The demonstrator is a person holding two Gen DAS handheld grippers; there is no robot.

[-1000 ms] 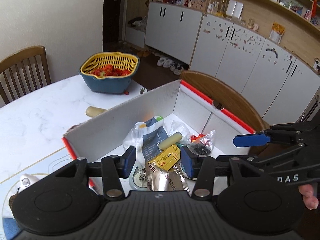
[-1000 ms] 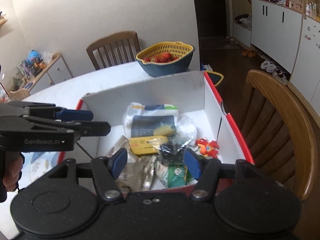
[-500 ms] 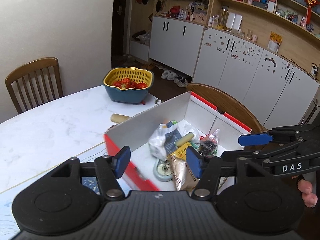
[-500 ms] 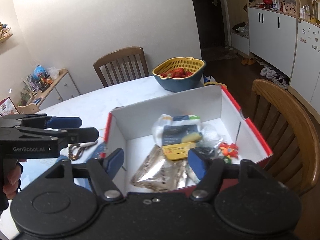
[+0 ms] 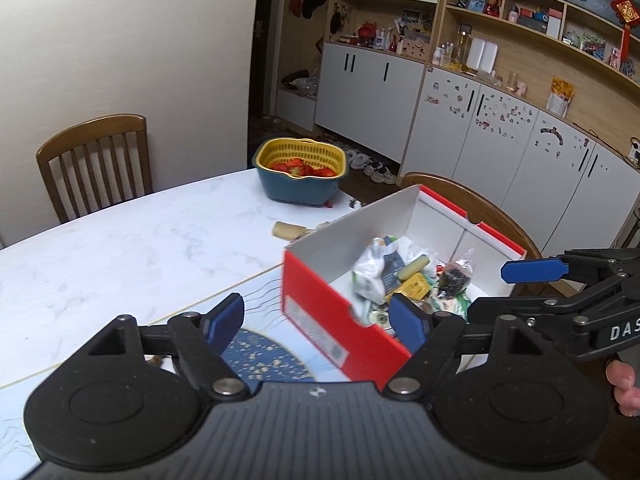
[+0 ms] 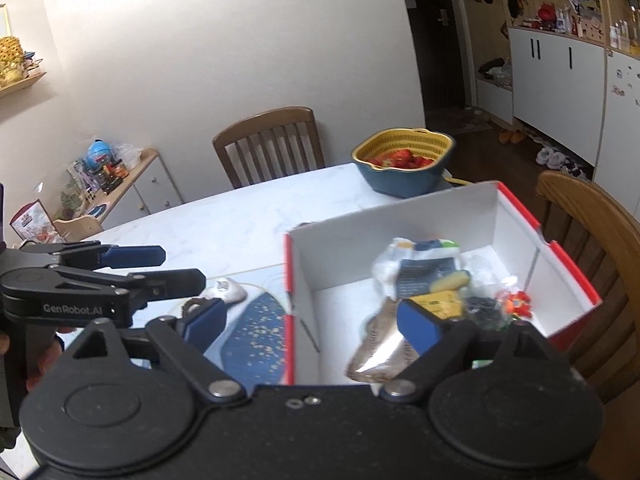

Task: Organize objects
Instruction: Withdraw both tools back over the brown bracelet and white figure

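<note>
A red box with white inside (image 5: 320, 304) (image 6: 496, 216) stands on the white table and holds several snack packets, among them a white-and-blue bag (image 5: 374, 270) (image 6: 420, 264), a yellow packet (image 5: 414, 286) and a silver pouch (image 6: 380, 348). My left gripper (image 5: 316, 320) is open and empty, above and short of the box's near corner. My right gripper (image 6: 312, 322) is open and empty, above the box's near left corner. Each gripper shows in the other's view, the right one (image 5: 532, 280) and the left one (image 6: 156, 268).
A blue-and-yellow basket of strawberries (image 5: 302, 172) (image 6: 404, 164) stands at the table's far side. A small tan object (image 5: 288, 230) lies beyond the box. A blue patterned mat (image 6: 256, 332), a white object (image 6: 230, 290) and dark beads (image 6: 194, 304) lie left of the box. Wooden chairs (image 5: 96, 164) (image 6: 592, 240) surround the table.
Both grippers have pulled back and up from inside the box, staying open and empty. The box now looks smaller and farther, with more of the table in view.
</note>
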